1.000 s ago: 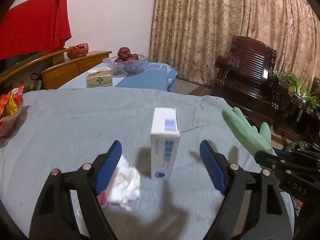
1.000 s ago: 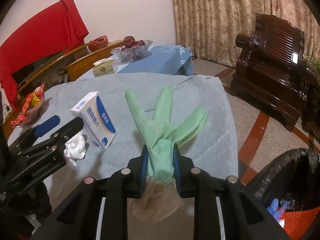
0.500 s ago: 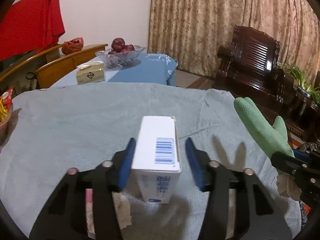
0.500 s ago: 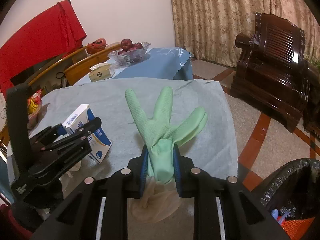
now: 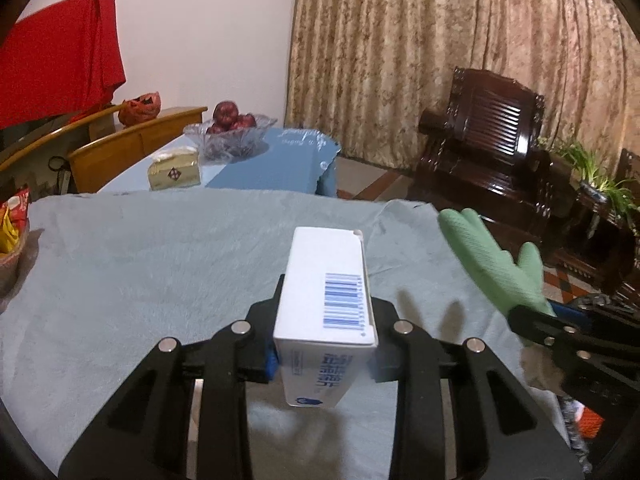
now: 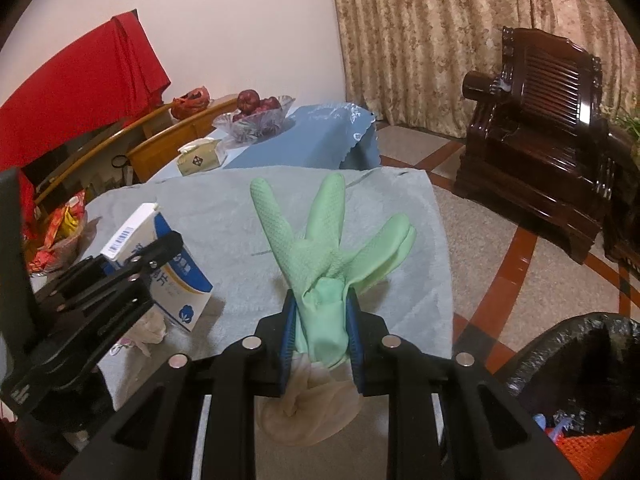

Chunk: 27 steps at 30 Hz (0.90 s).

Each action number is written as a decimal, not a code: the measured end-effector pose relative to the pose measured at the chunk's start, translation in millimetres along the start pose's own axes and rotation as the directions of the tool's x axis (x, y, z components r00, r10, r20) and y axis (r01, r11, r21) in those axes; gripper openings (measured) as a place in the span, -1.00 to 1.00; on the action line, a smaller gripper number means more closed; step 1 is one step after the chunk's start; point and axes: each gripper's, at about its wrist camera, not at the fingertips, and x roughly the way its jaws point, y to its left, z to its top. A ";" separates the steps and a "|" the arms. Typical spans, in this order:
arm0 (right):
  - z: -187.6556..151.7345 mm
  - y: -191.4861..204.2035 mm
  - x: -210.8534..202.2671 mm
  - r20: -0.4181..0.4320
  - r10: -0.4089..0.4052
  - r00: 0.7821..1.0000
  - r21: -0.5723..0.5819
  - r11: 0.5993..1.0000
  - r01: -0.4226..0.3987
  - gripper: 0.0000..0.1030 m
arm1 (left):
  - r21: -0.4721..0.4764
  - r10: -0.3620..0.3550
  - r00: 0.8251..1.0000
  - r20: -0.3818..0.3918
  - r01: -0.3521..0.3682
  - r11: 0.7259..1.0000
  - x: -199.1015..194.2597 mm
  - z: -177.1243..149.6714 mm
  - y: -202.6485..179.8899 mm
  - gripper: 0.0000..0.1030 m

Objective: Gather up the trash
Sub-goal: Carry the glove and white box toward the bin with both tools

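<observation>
Pale plain wall point(image 6: 248, 20); patterned beige curtains point(image 5: 460, 40); dark carved wooden armchair point(image 6: 548, 128); speckled floor point(image 6: 480, 240) with red bands; grey-clothed table point(image 5: 160, 248).

We take the box point(image 5: 326, 312) as our landmark, upright on the cloth-covered table point(image 5: 160, 264). To its right stands the glove point(image 5: 492, 264). Behind it, on a farther table point(image 5: 276, 164), sit the tissue pack point(image 5: 174, 168) and fruit bowl point(image 5: 230, 136). Far left lies a snack bag point(image 5: 12, 220). In the right wrist view, the bin point(image 6: 580, 380) stands far right, on the floor.
</observation>
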 end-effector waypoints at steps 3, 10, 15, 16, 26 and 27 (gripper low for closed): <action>-0.6 -2.5 -11.1 0.011 0.002 1.000 0.007 1.000 -0.002 -0.55 | 0.009 -0.015 1.000 0.012 0.015 1.000 -16.0 -0.4 -11.6 -0.42; -6.0 -13.0 -43.1 0.037 -0.009 0.999 0.007 1.000 0.009 -0.55 | 0.022 -0.058 0.998 0.016 0.057 0.998 -47.3 -9.7 -37.4 -0.42; -10.9 -26.9 -70.3 0.058 -0.027 0.998 0.019 0.999 0.026 -0.55 | 0.030 -0.093 0.995 0.022 0.092 0.995 -66.2 -14.9 -55.2 -0.42; -12.2 -30.1 -75.2 0.060 -0.031 0.998 0.020 0.999 0.030 -0.55 | 0.034 -0.101 0.995 0.024 0.100 0.994 -70.1 -15.9 -60.6 -0.42; -41.8 -74.3 -131.3 0.081 -0.123 0.989 0.037 0.992 0.121 -0.55 | 0.086 -0.211 0.977 0.012 0.209 0.974 -88.7 -26.7 -117.7 -0.42; -43.9 -78.6 -135.0 0.080 -0.134 0.988 0.040 0.991 0.131 -0.55 | 0.091 -0.220 0.975 0.010 0.219 0.972 -89.3 -28.3 -123.4 -0.42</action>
